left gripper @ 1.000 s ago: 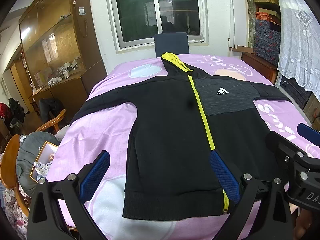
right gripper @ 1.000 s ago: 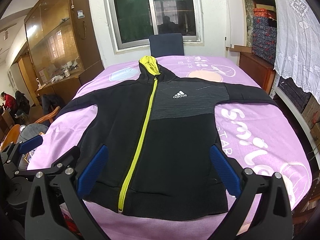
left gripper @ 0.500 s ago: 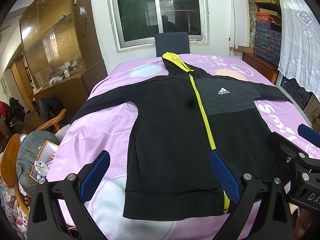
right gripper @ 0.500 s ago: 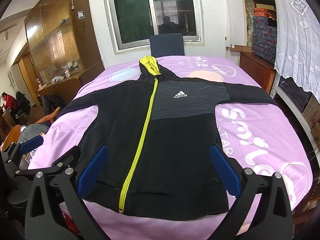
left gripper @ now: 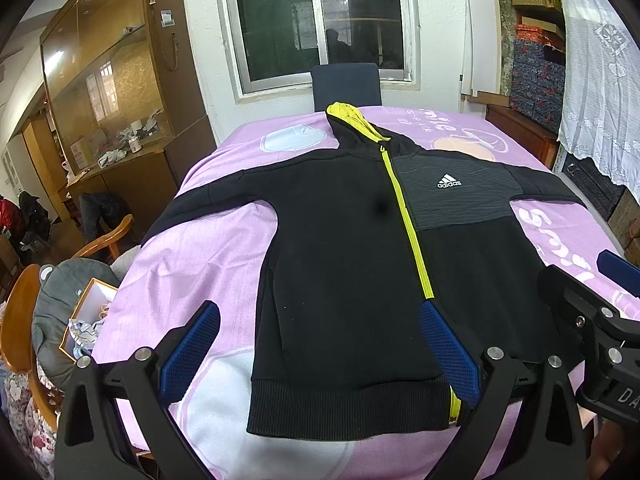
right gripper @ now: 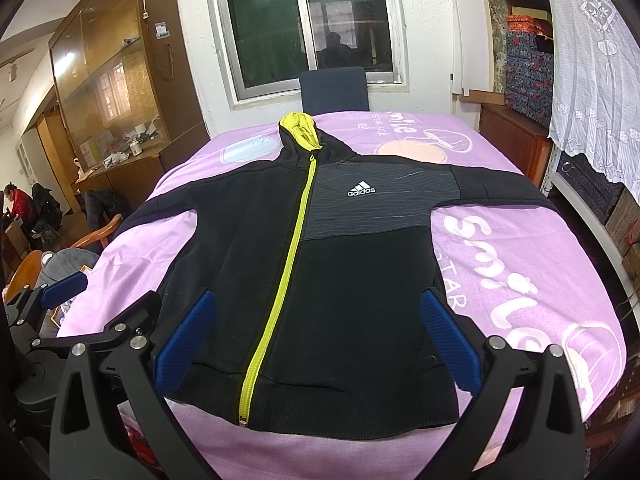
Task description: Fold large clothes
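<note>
A black hooded jacket (left gripper: 344, 264) lies spread flat, front up, on the desk, which is covered with a pink printed sheet (left gripper: 200, 256). Its hem is at the near edge and its yellow-lined hood (right gripper: 301, 130) points toward the far end, where a dark chair back (right gripper: 334, 89) stands under the window (right gripper: 304, 20). A yellow zipper (right gripper: 280, 280) runs closed from hem to collar, and a white logo (right gripper: 361, 189) sits on the grey striped chest panel. Both sleeves stretch outward, the left one reaching the left edge of the desk, the right one reaching toward the right edge.

The left gripper (left gripper: 320, 354) hangs above the near hem with its jaws wide apart, holding nothing; its blue pads (left gripper: 188, 350) are clear of the cloth. The right gripper (right gripper: 320, 344) is just beside it on the right, also above the hem, jaws spread wide and holding nothing.

To the left stands a wooden glass-fronted cabinet (left gripper: 104, 80) with clutter on its ledge, and wooden chairs (left gripper: 16, 320) near the desk's left side. On the right are stacked boxes (right gripper: 528, 60) and a white lace curtain (right gripper: 592, 72).
</note>
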Demonstrator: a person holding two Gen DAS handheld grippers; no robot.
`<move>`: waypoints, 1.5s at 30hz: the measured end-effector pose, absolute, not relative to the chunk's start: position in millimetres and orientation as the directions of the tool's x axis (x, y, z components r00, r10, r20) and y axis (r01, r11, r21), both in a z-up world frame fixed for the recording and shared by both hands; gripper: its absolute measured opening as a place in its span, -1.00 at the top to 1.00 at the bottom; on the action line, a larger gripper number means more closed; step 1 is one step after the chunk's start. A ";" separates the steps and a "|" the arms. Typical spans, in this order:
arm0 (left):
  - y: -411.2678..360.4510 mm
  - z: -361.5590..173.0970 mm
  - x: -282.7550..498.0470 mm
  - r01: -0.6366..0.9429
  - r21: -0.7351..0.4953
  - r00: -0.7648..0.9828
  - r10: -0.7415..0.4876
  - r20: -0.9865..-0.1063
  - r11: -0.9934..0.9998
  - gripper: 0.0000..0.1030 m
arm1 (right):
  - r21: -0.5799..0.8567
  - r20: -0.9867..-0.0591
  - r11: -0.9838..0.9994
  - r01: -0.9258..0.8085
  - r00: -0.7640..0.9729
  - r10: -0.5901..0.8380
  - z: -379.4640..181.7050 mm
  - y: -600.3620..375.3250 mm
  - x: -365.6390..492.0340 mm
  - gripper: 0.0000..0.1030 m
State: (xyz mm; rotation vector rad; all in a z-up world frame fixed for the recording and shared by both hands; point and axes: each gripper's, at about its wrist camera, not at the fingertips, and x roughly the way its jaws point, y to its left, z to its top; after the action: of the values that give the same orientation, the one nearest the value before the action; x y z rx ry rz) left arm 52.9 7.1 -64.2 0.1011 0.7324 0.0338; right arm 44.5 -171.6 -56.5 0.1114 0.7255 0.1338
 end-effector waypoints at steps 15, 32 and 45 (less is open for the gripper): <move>8.7 -65.0 51.5 0.000 0.102 0.742 0.069 -0.667 0.995 -0.93 | 0.148 -0.655 0.986 -0.083 0.738 0.161 -56.9 -170.7 44.2 -0.92; 13.1 -69.6 53.8 -0.007 0.098 0.734 0.072 -0.676 0.995 -0.93 | 0.147 -0.660 0.986 -0.077 0.735 0.156 -60.9 -171.0 43.5 -0.92; 34.2 -94.0 78.2 -0.047 0.056 0.660 0.073 -0.748 0.997 -0.93 | 0.147 -0.685 0.988 -0.047 0.715 0.136 -75.1 -184.7 51.7 -0.92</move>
State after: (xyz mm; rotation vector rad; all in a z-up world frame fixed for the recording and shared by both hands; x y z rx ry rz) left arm 78.2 34.2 -94.0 0.0325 0.8479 0.0675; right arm 51.7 -184.7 -75.1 0.1224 0.7674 0.1015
